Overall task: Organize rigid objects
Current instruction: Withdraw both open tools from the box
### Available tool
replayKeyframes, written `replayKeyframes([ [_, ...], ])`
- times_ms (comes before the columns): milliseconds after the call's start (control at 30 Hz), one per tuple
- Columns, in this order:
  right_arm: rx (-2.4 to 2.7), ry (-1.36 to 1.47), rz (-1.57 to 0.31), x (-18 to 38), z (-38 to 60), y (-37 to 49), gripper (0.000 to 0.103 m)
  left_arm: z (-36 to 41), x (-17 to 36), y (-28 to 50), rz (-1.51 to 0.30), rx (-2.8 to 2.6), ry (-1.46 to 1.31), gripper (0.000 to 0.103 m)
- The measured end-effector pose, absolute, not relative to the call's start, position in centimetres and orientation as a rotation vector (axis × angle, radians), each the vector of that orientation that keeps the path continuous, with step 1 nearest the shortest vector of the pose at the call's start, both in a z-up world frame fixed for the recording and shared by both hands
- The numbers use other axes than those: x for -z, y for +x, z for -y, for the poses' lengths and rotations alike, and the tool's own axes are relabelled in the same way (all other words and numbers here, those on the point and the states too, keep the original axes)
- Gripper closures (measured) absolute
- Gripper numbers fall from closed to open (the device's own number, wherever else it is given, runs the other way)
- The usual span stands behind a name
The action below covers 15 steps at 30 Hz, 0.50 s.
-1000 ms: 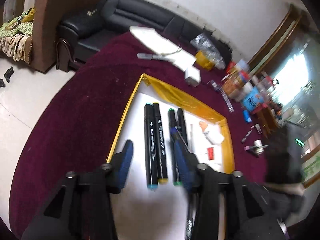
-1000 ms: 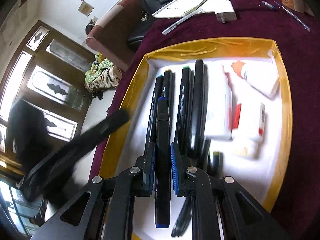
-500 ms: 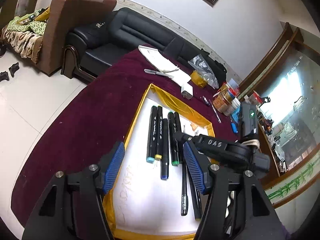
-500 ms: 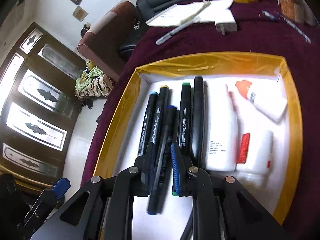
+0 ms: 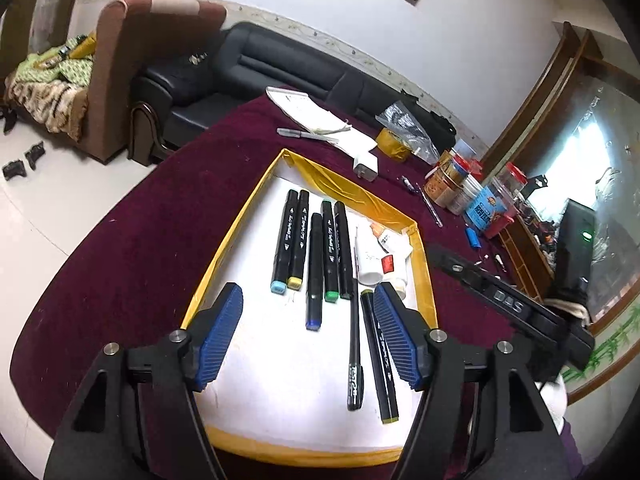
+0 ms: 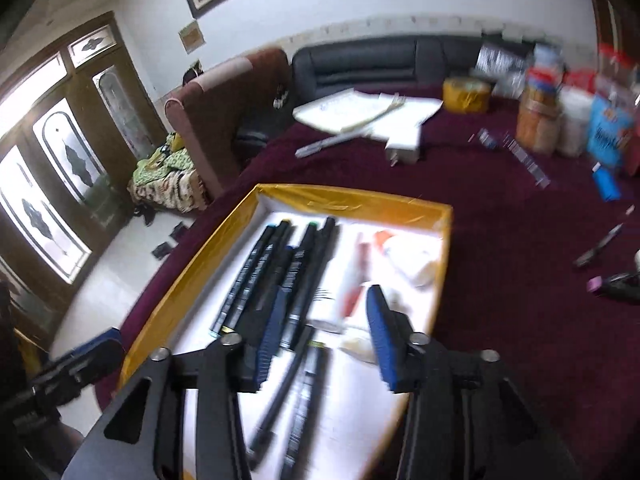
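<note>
Released, blue-capped marker (image 5: 314, 276) lies in tray (image 5: 240, 220), ahead of parted right fingers (image 6: 380, 332).

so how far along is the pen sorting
Done: five markers lie side by side in the yellow tray. In hand: nothing; the left hand-held gripper and right hand-held gripper are both open. Left: a thin pen and olive-capped marker lie apart.

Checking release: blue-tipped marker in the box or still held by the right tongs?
In the box. The blue-tipped marker lies flat among other markers; the right tongs are open, holding nothing.
</note>
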State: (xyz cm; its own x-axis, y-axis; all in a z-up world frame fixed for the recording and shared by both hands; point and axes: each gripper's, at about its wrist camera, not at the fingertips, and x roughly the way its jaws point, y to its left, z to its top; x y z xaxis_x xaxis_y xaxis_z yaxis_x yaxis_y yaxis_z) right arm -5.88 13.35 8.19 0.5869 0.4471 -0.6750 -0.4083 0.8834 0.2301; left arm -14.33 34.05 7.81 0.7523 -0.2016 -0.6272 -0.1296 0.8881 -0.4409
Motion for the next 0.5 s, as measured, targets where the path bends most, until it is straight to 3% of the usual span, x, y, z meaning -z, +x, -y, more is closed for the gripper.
replayKeyframes([
  [100,-0.444,-0.016,-0.689,-9.1,-11.8,-8.1,0.051,-32.8,-7.8,-15.6,-0.7,-0.003,-0.45,0.035],
  [167,-0.398,-0.06,-0.623,-9.6,-11.1,-9.5,0.035,-32.1,-7.8,-15.9,-0.7,-0.015,-0.425,0.035],
  [233,-0.355,-0.082,-0.562,-10.2,-10.2,-10.7,0.026,-31.1,-7.8,-15.9,-0.715,-0.011,-0.399,0.035],
  [367,-0.31,-0.106,-0.502,-10.7,-8.4,-12.0,0.018,-29.1,-8.2,-16.0,-0.722,-0.001,-0.374,0.035],
  [500,-0.274,-0.12,-0.502,-10.5,-6.3,-12.4,0.018,-26.1,-9.1,-16.0,-0.723,0.039,-0.325,0.035],
])
